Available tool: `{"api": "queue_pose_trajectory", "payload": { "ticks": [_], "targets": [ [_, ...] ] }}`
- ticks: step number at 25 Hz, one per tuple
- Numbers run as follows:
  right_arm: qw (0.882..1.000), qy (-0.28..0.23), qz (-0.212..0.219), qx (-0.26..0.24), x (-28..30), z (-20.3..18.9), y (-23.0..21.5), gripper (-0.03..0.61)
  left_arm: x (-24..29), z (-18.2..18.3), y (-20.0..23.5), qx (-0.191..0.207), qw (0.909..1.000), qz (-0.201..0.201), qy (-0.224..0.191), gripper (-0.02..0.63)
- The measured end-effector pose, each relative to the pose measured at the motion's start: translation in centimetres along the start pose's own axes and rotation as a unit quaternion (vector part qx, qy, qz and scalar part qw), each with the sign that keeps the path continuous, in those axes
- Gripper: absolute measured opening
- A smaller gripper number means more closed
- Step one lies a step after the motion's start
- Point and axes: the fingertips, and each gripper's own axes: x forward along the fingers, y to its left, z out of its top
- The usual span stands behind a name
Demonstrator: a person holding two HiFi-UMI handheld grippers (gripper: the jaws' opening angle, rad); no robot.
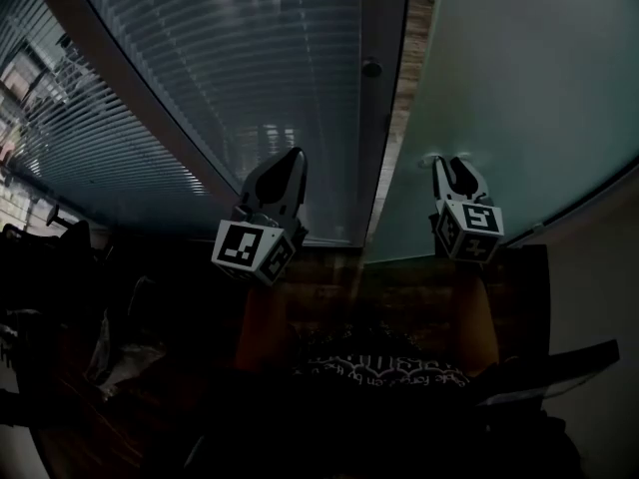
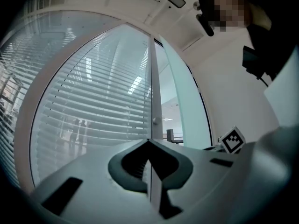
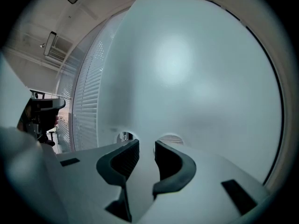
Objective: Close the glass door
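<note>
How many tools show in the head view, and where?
2. The left tool points at the glass pane with blinds, left of the gap; the right tool is close to the frosted panel, right of the gap. None appears hidden.

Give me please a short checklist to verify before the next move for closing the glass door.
1. Gap between the glass with blinds and the frosted glass is closed: not ok, it is open.
2. Left gripper is empty, jaws together: ok.
3. Right gripper is empty, jaws apart: ok.
4. Right gripper faces the frosted glass: ok.
5. Its tips touch the frosted glass: cannot tell.
</note>
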Motion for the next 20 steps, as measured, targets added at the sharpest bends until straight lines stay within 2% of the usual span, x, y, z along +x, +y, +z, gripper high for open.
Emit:
{"api": "queue_pose_trajectory", "payload": {
  "ticks": [4,11,14,20],
  "targets": [
    [1.0,0.005,0.003,-0.014,1.6,-0.3,-0.7,0.104,0.8,-0.2,0.4,0.001,1.0,0.008,0.001,0.002],
    [1.0,0.005,0.007,-0.003,4.0,-0.3,-1.0,0.104,1.8,-0.6,1.1,-0.007,0.9997,0.022,-0.005,0.002],
    [1.0,0.001,0.011,-0.009,5.0,-0.2,-1.2,0.104,2.1,-0.5,1.7,0.004,0.9996,0.027,-0.003,0.002],
    [1.0,0.0,0.009,-0.027,6.7,-2.1,-2.1,0.104,2.1,-2.3,2.6,0.008,0.9988,0.046,0.017,0.002]
  ]
}}
